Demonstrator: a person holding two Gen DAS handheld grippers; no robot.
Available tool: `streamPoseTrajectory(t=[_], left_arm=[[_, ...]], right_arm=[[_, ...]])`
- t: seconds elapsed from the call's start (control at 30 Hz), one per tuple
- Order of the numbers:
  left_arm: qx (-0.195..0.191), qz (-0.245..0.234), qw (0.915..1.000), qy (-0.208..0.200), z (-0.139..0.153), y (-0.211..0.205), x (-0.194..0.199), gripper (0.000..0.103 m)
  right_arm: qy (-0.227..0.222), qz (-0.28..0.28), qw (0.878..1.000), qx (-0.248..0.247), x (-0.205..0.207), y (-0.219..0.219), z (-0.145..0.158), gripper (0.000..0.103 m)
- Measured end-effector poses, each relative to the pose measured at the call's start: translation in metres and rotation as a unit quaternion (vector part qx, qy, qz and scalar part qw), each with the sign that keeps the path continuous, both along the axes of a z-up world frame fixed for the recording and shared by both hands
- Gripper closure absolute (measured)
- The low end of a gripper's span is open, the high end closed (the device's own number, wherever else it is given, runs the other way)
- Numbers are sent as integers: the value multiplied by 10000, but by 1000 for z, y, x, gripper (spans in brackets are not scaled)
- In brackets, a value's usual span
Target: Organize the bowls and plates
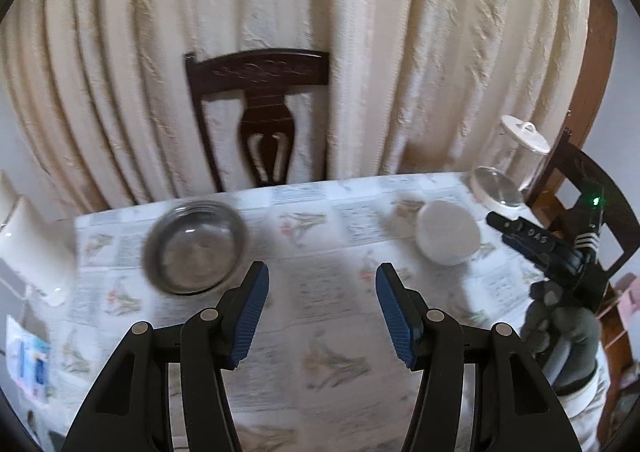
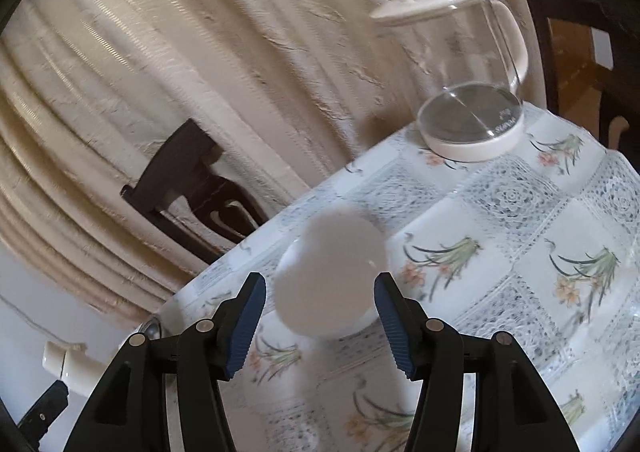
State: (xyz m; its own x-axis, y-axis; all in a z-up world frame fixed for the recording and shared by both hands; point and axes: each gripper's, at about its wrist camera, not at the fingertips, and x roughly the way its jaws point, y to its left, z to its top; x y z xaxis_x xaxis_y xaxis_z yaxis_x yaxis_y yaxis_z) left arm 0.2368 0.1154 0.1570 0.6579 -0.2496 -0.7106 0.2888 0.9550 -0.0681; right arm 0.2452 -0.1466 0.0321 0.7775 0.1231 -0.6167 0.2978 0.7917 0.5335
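A grey glass bowl (image 1: 195, 248) sits on the floral tablecloth (image 1: 320, 332), just beyond and left of my left gripper (image 1: 322, 284), which is open and holds nothing. A white bowl (image 1: 448, 231) stands to the right on the same cloth. In the right wrist view this white bowl (image 2: 330, 276) lies on the tablecloth (image 2: 500, 252) just beyond and between the blue pads of my right gripper (image 2: 320, 294), which is open around empty air. From the left wrist view the right gripper (image 1: 516, 230) shows at the right edge, held by a gloved hand (image 1: 560, 328).
A glass jug with a white lid (image 2: 460, 63) stands at the far corner of the table. A dark wooden chair (image 1: 260, 111) faces the far table edge before cream curtains. A white jug (image 1: 32, 244) stands at the left edge, with a packet (image 1: 28, 364) near it.
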Motion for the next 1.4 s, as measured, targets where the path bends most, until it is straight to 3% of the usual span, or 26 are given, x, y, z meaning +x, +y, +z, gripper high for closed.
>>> streamPoseTrajectory(t=[0.23,0.63,1.4], left_arm=[[-163,-327,9991,209,-20,-56,32,46],[-412,-375,9955,760,-79,-114,95,46],[-900,-573,9824,1535,-156,-172,152,44]], right_arm=[[64,51,9999,60,7,-14,-13,43],[151,199,9976,648,16,-27,-48,43],[254,64,9953,932,22,-32,-66,43]])
